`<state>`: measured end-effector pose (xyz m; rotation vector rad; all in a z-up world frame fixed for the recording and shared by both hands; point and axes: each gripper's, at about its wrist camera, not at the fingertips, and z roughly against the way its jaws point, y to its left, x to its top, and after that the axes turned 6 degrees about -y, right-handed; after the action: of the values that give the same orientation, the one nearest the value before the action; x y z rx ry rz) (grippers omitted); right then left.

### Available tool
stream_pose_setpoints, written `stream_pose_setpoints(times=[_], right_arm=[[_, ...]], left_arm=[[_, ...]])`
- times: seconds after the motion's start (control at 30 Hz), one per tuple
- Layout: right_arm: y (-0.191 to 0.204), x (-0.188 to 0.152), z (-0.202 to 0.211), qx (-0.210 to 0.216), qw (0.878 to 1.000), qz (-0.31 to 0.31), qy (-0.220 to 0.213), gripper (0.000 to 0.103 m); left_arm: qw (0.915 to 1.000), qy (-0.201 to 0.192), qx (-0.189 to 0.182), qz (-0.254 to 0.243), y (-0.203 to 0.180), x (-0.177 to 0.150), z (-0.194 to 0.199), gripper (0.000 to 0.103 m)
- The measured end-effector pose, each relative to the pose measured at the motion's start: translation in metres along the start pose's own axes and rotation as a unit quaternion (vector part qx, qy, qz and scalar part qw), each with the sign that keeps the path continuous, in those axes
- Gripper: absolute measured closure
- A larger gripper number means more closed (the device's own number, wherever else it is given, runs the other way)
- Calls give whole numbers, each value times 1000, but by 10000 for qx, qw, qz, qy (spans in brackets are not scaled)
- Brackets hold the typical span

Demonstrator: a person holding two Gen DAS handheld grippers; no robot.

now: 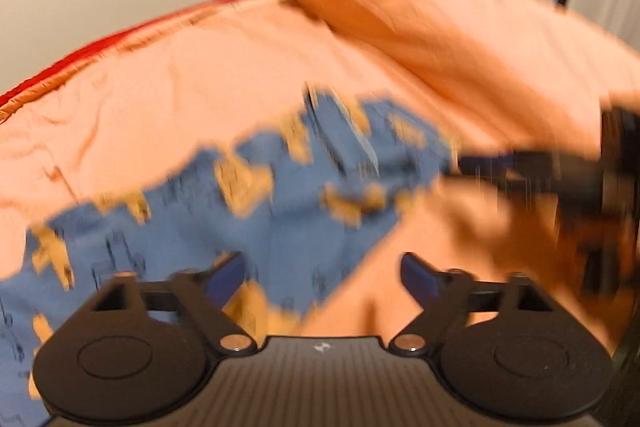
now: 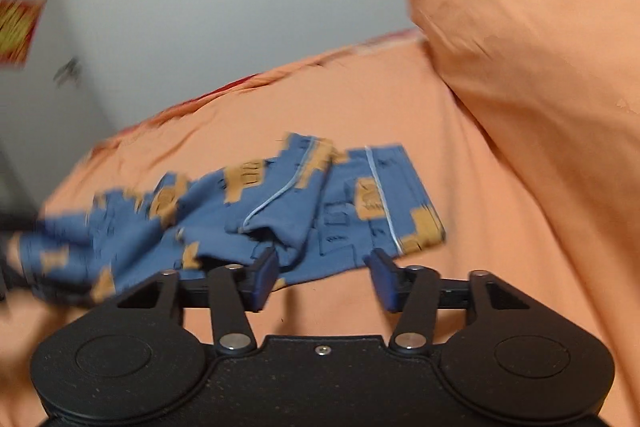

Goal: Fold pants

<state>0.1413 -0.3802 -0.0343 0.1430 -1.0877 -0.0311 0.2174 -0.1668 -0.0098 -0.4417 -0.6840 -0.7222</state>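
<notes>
**Soft pants, loose on the bed, both tools empty**

On the orange bedsheet, taking the big orange pillow as the landmark, the blue pants with tan patches lie well to the left of it and lower down, crumpled at their left end and flatter toward the pillow.

Farthest from the pillow, the left gripper hangs over the near part of the pants, its jaws wide apart with nothing between them. Nearer the pillow, the right gripper has its jaws apart too, just short of the cloth edge and not pinching it; one leg is doubled over right ahead of it.

The fabric looks thin, light and limp. It should drape and bunch rather than hold a crease, and a single-layer pinch may drag the rest along. Best holds are likely the white-piped hem closest to the pillow and the matching edge at the crumpled far end, gripping through the thicker seams.
</notes>
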Motion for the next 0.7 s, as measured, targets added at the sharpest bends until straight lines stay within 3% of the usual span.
stream_pose_setpoints(times=[0.07,0.2,0.33,0.43,0.5,0.53,0.57,0.67,0.7], right_arm=[[21,3,-7,-22,9957,863,-340,33],[57,3,-30,57,9703,2340,-615,34],[67,-2,-44,286,9632,2656,-302,35],[74,-7,-52,250,9557,2916,-329,43],[78,-10,-59,156,9499,3111,-263,52],[77,-11,-62,120,9499,3120,-143,54],[74,-12,-64,126,9525,3041,-67,61],[67,-12,-60,107,9591,2827,-101,94],[64,-10,-55,93,9622,2715,-209,94]], left_arm=[[9996,-111,-14,271,4,26,-12,14],[9981,-146,148,573,13,78,-63,15],[9975,32,238,666,26,115,-120,19],[9977,234,267,583,31,126,-156,22],[9971,367,202,634,32,130,-171,32],[9963,455,148,717,32,131,-178,46],[9951,585,78,799,33,131,-185,59],[9933,867,-71,763,25,124,-199,84],[9943,823,-33,674,18,121,-198,84]])
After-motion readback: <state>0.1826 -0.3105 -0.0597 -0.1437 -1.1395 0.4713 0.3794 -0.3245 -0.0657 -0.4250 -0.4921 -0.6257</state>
